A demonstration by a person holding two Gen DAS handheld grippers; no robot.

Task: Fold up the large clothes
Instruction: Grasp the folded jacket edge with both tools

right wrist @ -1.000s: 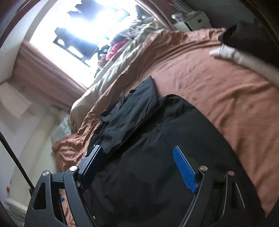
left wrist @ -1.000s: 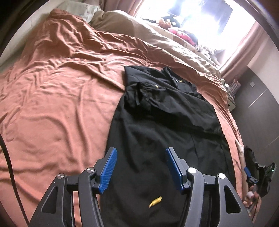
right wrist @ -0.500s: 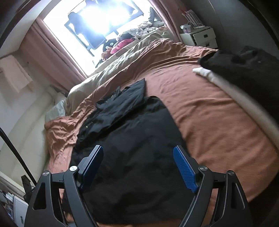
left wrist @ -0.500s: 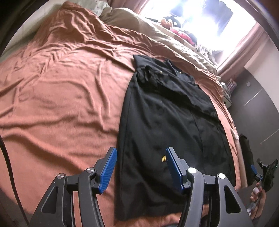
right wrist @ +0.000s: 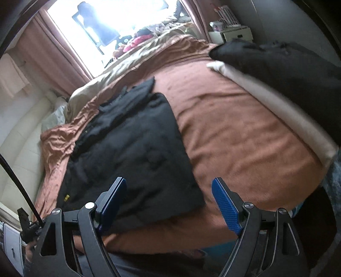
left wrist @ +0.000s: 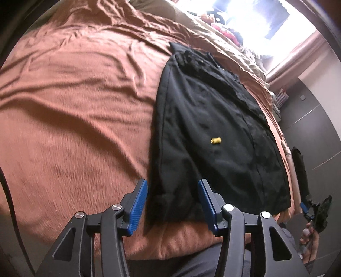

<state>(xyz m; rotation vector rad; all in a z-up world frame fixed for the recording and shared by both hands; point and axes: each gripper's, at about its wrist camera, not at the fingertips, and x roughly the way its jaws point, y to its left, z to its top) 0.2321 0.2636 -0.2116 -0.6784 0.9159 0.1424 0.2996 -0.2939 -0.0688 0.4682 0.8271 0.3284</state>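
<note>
A: Left tool (left wrist: 172, 200) first. How wide?

B: Partly spread; its jaws have just been closing in. The near left corner of the black garment (left wrist: 213, 132) sits in the gap between the blue pads (left wrist: 138, 204), but the pads are not pressing on it. Nothing pinched.

A: Right tool (right wrist: 168, 204)?

B: Spread wide, holding nothing. Seen between its pads is the garment's near right corner (right wrist: 132, 153) and bare bedspread (right wrist: 245, 138). I cannot tell whether the tips touch the cloth.

A: Where does the garment lie?

B: Flat on the rust-brown bedspread (left wrist: 74, 95) of the bed, hem at the near edge, collar end toward the far side. A small yellow tag (left wrist: 215, 140) shows on its middle.

A: Further off?

B: To the right, a dark bundle (right wrist: 277, 61) on a pale folded cloth (right wrist: 266, 95). Beyond the garment, a beige blanket (right wrist: 136, 64), then a bright window (right wrist: 119, 19) with pink curtains (right wrist: 53, 53).
</note>
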